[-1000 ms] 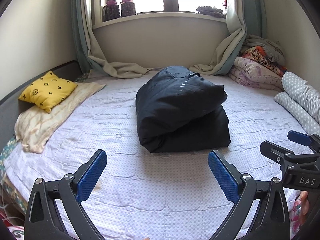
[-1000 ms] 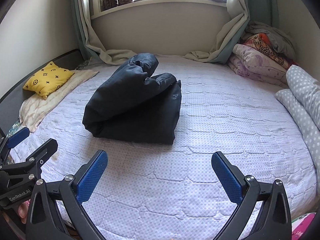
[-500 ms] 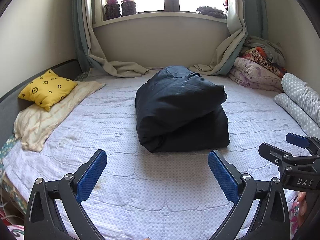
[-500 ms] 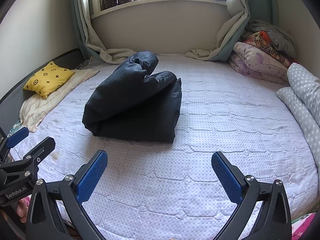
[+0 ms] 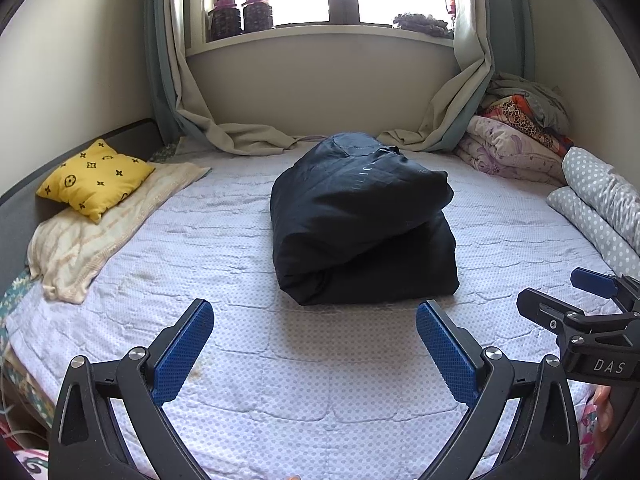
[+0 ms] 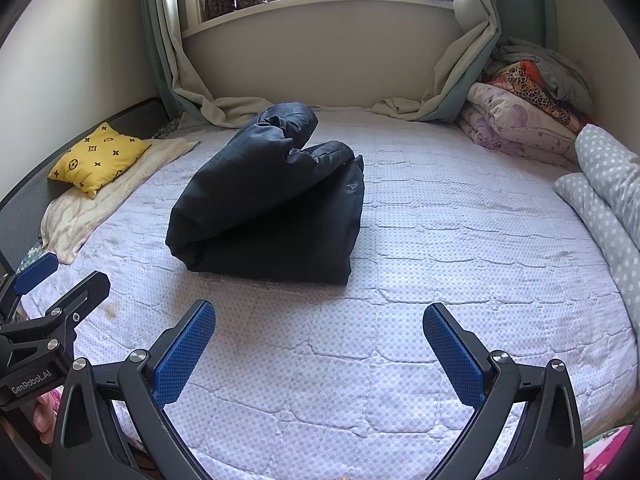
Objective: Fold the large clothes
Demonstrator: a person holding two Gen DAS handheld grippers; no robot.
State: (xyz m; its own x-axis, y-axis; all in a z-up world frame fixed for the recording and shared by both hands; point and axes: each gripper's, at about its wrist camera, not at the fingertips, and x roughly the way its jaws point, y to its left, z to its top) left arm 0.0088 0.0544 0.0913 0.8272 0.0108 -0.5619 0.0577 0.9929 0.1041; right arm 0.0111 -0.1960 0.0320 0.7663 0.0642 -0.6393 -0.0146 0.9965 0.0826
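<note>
A dark navy padded jacket (image 5: 360,224) lies folded into a thick bundle in the middle of the bed; it also shows in the right wrist view (image 6: 272,208). My left gripper (image 5: 314,348) is open and empty, hovering over the near part of the mattress, well short of the bundle. My right gripper (image 6: 320,352) is open and empty too, at about the same distance, with the bundle ahead and to its left. Each gripper shows at the edge of the other's view: the right one (image 5: 576,312) and the left one (image 6: 52,292).
The white quilted mattress (image 5: 320,380) fills the foreground. A yellow pillow (image 5: 94,178) on a cream blanket (image 5: 92,236) lies at the left. Folded quilts (image 5: 516,144) and dotted grey bedding (image 5: 600,208) line the right. Curtains (image 5: 240,140) hang onto the bed below the window.
Both grippers have drifted slightly, staying open and back from the bundle. The jacket has not moved.
</note>
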